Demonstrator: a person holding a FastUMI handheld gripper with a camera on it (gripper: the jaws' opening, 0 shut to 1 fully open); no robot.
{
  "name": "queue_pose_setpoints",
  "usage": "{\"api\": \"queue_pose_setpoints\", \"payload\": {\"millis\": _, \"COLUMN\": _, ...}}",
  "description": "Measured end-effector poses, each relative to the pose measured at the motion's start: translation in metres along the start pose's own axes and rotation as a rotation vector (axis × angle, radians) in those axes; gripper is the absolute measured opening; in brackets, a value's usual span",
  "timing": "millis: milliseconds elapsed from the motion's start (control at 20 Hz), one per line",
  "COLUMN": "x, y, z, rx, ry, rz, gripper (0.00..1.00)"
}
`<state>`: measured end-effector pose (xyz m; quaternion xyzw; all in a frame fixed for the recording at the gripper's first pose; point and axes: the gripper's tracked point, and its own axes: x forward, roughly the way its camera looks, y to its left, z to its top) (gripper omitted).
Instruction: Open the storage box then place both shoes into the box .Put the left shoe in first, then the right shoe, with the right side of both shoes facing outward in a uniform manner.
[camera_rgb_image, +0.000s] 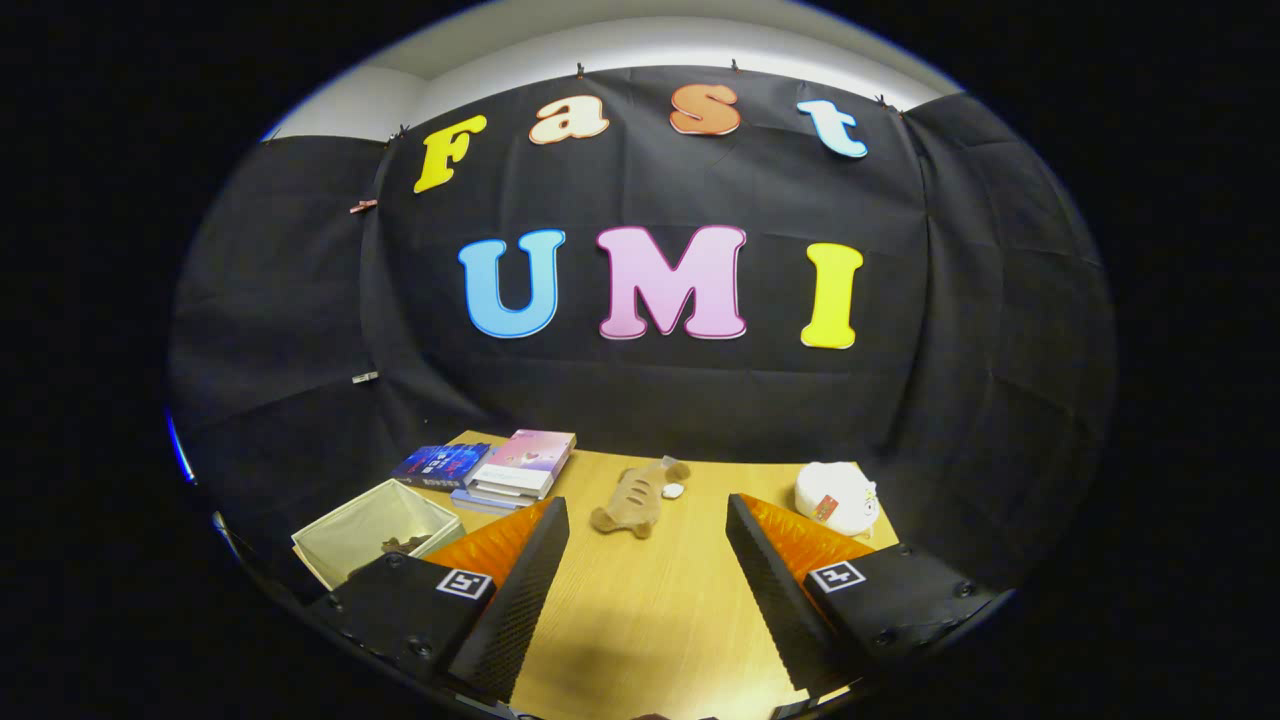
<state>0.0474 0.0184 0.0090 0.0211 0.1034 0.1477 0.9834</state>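
Note:
My gripper (647, 520) is open, raised above a wooden table (650, 620), with only bare tabletop between its two black fingers (530, 570). An open pale fabric box (375, 540) stands just left of the left finger, with something small and dark lying inside it.
A brown plush toy (632, 497) lies ahead of the fingers near the table's middle, a small white object beside it. Stacked books (520, 465) and a blue box (440, 465) sit at the far left. A white plush toy (838, 497) rests at the far right.

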Motion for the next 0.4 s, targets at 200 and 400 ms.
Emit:
{"api": "queue_pose_setpoints", "payload": {"millis": 200, "x": 0.006, "y": -0.023, "z": -0.015, "rx": 0.012, "ry": -0.011, "rz": -0.038, "gripper": 0.99}}
{"api": "queue_pose_setpoints", "payload": {"millis": 400, "x": 0.016, "y": -0.018, "z": -0.025, "rx": 0.044, "ry": 0.011, "rz": -0.016, "gripper": 0.99}}
